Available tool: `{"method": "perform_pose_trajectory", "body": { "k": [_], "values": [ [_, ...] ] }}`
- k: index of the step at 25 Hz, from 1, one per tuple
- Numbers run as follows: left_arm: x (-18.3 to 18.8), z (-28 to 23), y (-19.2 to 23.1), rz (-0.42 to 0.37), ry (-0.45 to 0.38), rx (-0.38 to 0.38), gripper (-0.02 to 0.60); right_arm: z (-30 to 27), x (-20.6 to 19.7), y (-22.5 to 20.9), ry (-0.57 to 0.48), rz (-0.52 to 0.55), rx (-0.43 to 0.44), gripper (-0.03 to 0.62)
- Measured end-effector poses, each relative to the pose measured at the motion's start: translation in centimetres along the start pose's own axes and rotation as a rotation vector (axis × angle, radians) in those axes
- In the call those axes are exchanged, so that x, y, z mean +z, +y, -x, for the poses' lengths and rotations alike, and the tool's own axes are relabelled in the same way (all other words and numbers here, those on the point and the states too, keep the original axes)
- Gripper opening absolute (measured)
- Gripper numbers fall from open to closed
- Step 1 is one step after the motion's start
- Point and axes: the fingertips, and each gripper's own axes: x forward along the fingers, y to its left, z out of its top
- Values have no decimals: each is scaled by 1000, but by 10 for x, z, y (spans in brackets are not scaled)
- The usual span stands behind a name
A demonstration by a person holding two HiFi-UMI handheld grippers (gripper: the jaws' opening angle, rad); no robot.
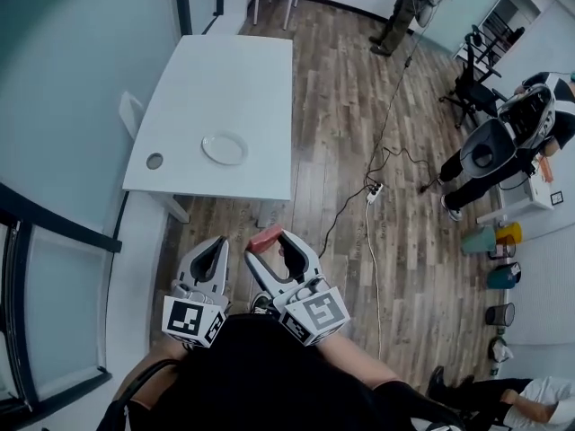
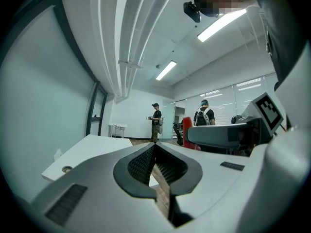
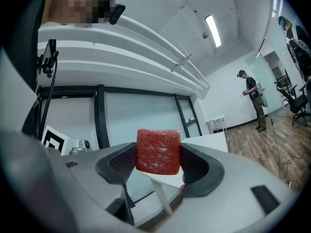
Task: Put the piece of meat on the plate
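Clamping a red, square-cut block of meat between its 2 jaws, the right hand-held gripper hangs over the wood-plank floor, short of the near edge of the white rectangular table. Its jaws stand only as far apart as the block is wide, with the ribbed pads pressed against 2 opposite sides and the block's top rising above the jaw tips. Just to its left, the left hand-held gripper is pinched fully together, tips touching, with nothing between them.

Ahead of both hand-held grippers, and a little left of the right one, a round white plate lies flat on the table. It sits near the table's near edge and well apart from the meat. Left of the plate, close to the near left corner, is a small round grey grommet hole. Beyond the plate the white tabletop runs on to its far edge.

The table's left long edge runs near the pale teal wall, while its right long edge faces open floor. To the right of the right hand-held gripper, a black cable snakes across the planks to a white power strip, apart from the table. Farther right is a black office chair. Beyond the table's far end, 1 person stands.
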Motion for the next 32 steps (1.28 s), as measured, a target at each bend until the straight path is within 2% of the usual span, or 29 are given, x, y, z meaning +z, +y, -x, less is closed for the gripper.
{"method": "perform_pose_trajectory", "body": {
  "k": [10,18,26,32],
  "values": [
    [1,-25,-3,-10,-4,58,3,-9,3,-27,9,13,51,279],
    [1,-33,-3,-1,9,72,3,-10,4,-38,23,2,48,279],
    [-5,-51,19,19,26,52,3,-30,0,-49,37,-10,11,279],
    [-7,-78,30,32,31,-1,3,-50,1,-63,43,-6,-24,279]
  ]
}}
